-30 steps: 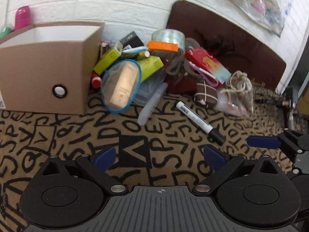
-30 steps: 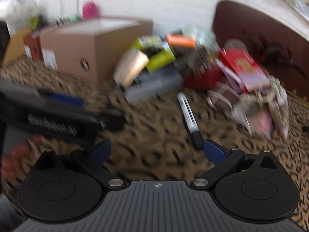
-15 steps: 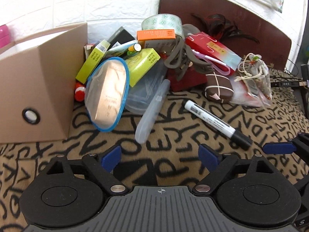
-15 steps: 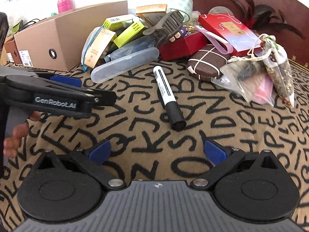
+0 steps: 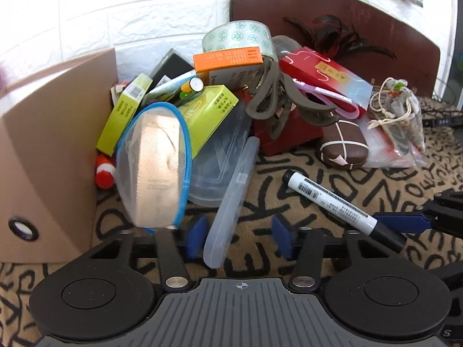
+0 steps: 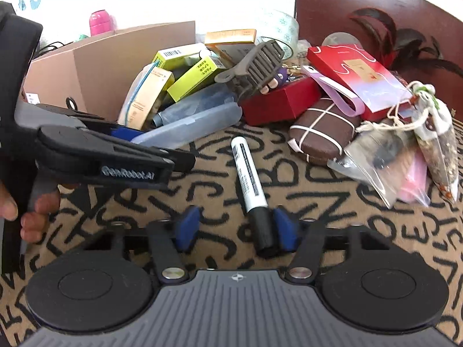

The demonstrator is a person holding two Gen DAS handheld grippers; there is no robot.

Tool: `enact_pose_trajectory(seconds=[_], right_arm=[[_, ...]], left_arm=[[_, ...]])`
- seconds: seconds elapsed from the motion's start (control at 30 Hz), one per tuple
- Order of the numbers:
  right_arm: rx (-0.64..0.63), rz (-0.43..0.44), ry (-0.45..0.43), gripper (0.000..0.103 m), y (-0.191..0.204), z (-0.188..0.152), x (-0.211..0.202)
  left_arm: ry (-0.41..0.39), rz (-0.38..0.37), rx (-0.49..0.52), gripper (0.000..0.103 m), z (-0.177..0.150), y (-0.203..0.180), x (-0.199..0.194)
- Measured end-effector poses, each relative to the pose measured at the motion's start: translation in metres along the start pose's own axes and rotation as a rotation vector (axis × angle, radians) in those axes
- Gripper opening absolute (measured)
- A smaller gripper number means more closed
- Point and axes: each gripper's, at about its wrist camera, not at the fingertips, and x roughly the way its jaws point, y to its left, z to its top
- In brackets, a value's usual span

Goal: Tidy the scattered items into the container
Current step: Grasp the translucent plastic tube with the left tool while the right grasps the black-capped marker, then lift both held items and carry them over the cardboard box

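Observation:
A clear plastic case (image 5: 234, 190) lies slanted on the lettered rug, its far end against the pile. Its near end sits between the pads of my left gripper (image 5: 239, 240), whose jaws are closing; the left pad is at the case and a gap shows on the right. A white marker (image 6: 249, 173) with a black cap lies on the rug. The cap is between the pads of my right gripper (image 6: 235, 230), whose jaws are also closing; the right pad is against the cap and the left pad stands apart. The open cardboard box (image 5: 52, 156) stands at the left.
Behind the case is a pile: a blue-rimmed mesh pouch (image 5: 156, 167), yellow-green boxes (image 5: 211, 115), a tape roll (image 5: 237, 37), a grey claw clip (image 5: 275, 98), a red box (image 5: 318, 72), a brown pouch (image 5: 344, 147) and drawstring bags (image 5: 399, 110). A white wall and a brown board (image 5: 332, 14) close the back.
Both grippers have moved forward and down toward the pile, and their jaws have narrowed from wide open. The case's end now sits between the left pads, the marker's cap between the right ones.

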Motion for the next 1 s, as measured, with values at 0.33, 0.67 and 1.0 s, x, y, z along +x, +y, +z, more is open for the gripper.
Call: enact_pose_trajectory(seconds=[0.33, 0.67, 1.0], right_arm=[[-0.034, -0.002, 0.044, 0.020, 0.028, -0.009, -0.019], [0.023, 0.076, 0.086, 0.020, 0.061, -0.050, -0.078], [0.002, 0.053, 0.108, 0.025, 0.072, -0.046, -0.078]], left_arm=[[0.029, -0.050, 0.035, 0.006, -0.027, -0.006, -0.034], [0.091, -0.088, -0.012, 0.023, -0.082, -0.004, -0.111], [0.102, -0.061, -0.009, 0.066, -0.078, -0.006, -0.107]])
